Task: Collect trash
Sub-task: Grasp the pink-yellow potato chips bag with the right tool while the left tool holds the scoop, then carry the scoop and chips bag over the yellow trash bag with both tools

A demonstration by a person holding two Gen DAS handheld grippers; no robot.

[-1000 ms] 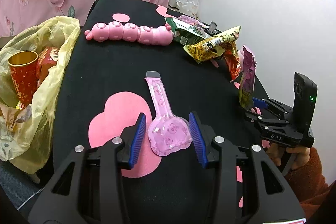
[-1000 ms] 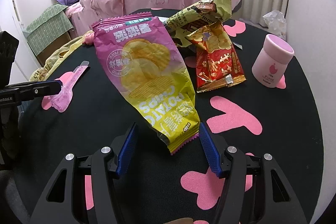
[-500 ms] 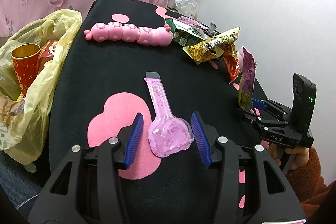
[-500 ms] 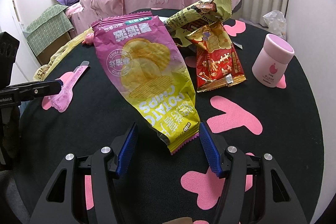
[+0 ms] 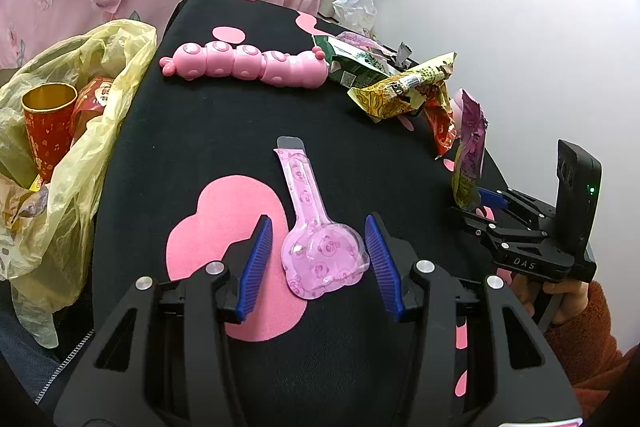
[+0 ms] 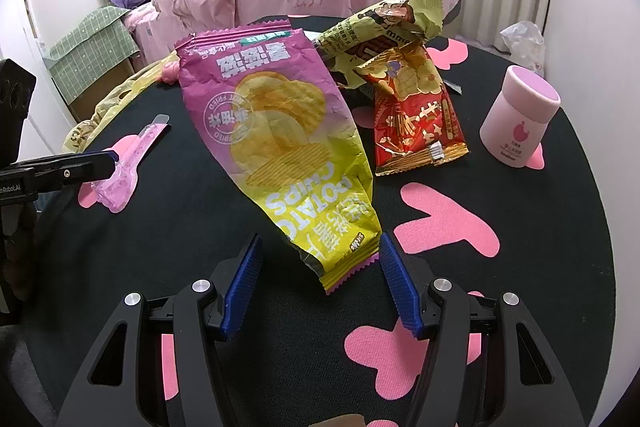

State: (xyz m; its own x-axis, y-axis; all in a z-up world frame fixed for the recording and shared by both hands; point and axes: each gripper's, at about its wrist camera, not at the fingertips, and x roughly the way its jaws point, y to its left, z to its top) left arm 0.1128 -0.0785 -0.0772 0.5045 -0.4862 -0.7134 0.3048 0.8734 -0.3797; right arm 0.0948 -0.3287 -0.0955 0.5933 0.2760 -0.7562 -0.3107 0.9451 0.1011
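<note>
**Two wrappers framed, neither one gripped yet**

Your left hand-held gripper (image 5: 318, 259) stands with its blue pads apart, one on each side of the wide end of the clear pink spoon-shaped plastic wrapper (image 5: 316, 235). That wrapper lies flat on the black table with pink heart patches (image 5: 192, 131), its broad end half over one heart patch, its narrow stem pointing toward the pink segmented caterpillar toy (image 5: 244, 63). It looks thin, light and slightly stiff, a blister shell that would likely buckle under pressure and could skid on the cloth. Judging from this, close on the broad raised end, where there is height to pinch, not on the flat stem.

Your right hand-held gripper (image 6: 320, 283) is also spread wide, with the bottom crimped seam of the purple and yellow crinkled potato chip bag (image 6: 280, 143) between the pads. The bag lies on the table, on the side of the caterpillar toy farthest from the bed, its lower corner raised. It is probably empty foil film: very light, slick, springy. Take the crimped seam, the firmest edge.

The yellow plastic trash bag (image 5: 80, 131) hangs open at the table edge just left of the caterpillar toy, already holding a red and gold paper cup (image 5: 48, 123).
</note>
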